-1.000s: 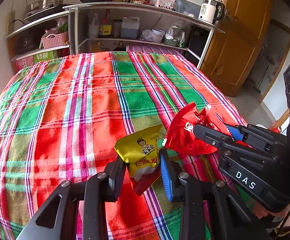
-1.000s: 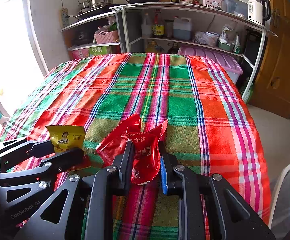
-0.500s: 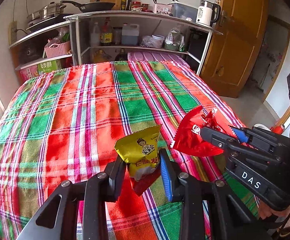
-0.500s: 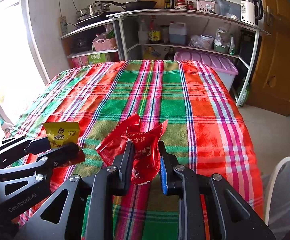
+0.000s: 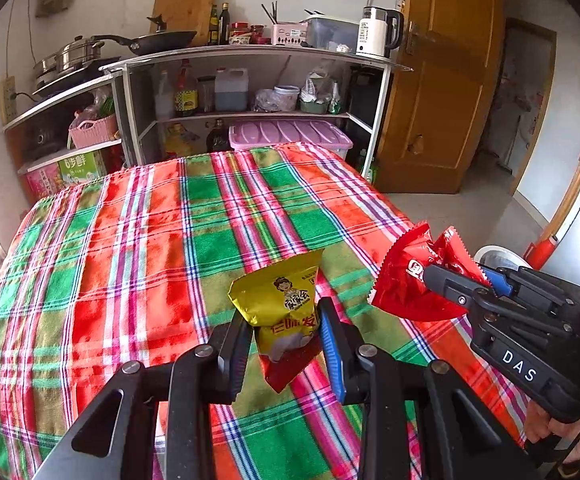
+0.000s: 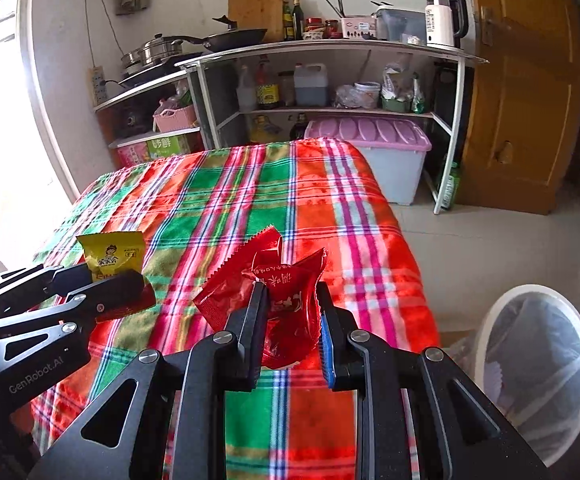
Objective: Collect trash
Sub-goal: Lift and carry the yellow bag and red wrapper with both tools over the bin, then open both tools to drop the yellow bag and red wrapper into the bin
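My left gripper point(image 5: 284, 322) is shut on a yellow snack packet point(image 5: 280, 296) with a red lower end, lifted above the plaid tablecloth point(image 5: 138, 248). To its right, my right gripper point(image 5: 463, 280) holds a crumpled red wrapper point(image 5: 405, 284). In the right wrist view the right gripper point(image 6: 290, 312) is shut on that red wrapper point(image 6: 286, 292), and the left gripper point(image 6: 106, 284) with the yellow packet point(image 6: 112, 256) shows at the left. A white-rimmed trash bin point(image 6: 537, 364) lined with a clear bag stands on the floor at the lower right, beside the table.
Behind the table stands a metal shelf unit point(image 6: 329, 80) with bottles, pans and a kettle, and a lidded purple storage box point(image 6: 369, 148) on the floor. A wooden door point(image 6: 525, 92) is at the right. A hand point(image 5: 549, 428) grips the right tool.
Both grippers have risen and pulled back from the table with their wrappers. The table looks smaller and farther, and the trash bin has come further into the right wrist view.
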Demonstrator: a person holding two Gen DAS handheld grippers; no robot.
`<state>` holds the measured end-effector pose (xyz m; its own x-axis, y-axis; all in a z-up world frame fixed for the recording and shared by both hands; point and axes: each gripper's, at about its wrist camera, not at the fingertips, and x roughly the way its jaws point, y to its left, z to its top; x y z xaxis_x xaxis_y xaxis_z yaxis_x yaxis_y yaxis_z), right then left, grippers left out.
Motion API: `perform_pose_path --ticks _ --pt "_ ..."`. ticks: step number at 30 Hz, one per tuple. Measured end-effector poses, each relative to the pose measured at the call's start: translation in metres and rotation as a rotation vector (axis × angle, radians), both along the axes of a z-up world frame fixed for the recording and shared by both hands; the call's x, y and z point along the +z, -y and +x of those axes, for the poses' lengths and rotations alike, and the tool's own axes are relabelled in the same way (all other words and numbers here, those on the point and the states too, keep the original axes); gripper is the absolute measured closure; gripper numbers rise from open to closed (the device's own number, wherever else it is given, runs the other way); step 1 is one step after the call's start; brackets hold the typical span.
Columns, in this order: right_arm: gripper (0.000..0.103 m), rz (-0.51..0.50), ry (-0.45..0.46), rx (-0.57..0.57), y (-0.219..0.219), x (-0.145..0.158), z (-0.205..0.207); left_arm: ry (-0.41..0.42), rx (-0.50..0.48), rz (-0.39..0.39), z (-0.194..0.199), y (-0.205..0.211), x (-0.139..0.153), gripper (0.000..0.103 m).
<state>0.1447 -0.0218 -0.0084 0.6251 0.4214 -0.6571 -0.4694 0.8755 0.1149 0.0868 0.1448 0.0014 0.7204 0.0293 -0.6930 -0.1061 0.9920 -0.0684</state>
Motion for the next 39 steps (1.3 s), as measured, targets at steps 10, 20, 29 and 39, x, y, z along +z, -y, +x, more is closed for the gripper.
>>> perform_pose_path --ticks 10,20,29,39 --pt "0.08 -0.005 0.038 -0.148 0.077 0.015 -0.003 0.031 -0.142 0.011 0.023 0.07 0.013 0.07" --pt "0.08 -0.011 0.042 -0.311 0.156 0.017 -0.006 0.034 -0.282 0.017 0.048 0.143 0.016 0.07" --pt "0.08 -0.06 0.021 -0.428 0.218 0.009 -0.005 0.018 -0.405 0.012 0.07 0.218 0.009 0.07" --pt "0.079 -0.084 -0.046 -0.499 0.257 -0.019 0.005 -0.045 -0.479 0.017 0.094 0.274 -0.017 0.069"
